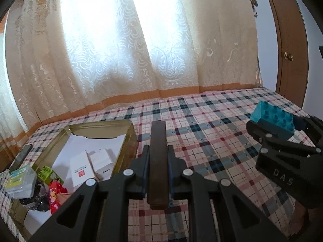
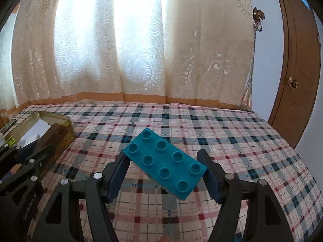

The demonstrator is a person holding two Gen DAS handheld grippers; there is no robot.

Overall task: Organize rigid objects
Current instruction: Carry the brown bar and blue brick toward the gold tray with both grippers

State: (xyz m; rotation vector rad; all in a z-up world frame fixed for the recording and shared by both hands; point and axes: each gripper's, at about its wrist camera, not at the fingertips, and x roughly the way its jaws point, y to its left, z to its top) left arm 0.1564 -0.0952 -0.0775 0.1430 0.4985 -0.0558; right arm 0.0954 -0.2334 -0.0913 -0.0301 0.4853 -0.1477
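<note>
Left gripper jaws clamp a dark brown bar — right gripper jaws grip a teal brick, above the plaid bed, tin box at left.

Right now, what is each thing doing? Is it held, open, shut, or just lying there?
left gripper: shut on the dark brown bar.
dark brown bar: held, up off the bed.
right gripper: shut on the teal block.
teal block: held, tilted, studs up.
gold tin: open, no lid on, things inside.
white boxes: lying in the tin.
green block: lying in the tin.
door: shut.
curtain: drawn.
</note>
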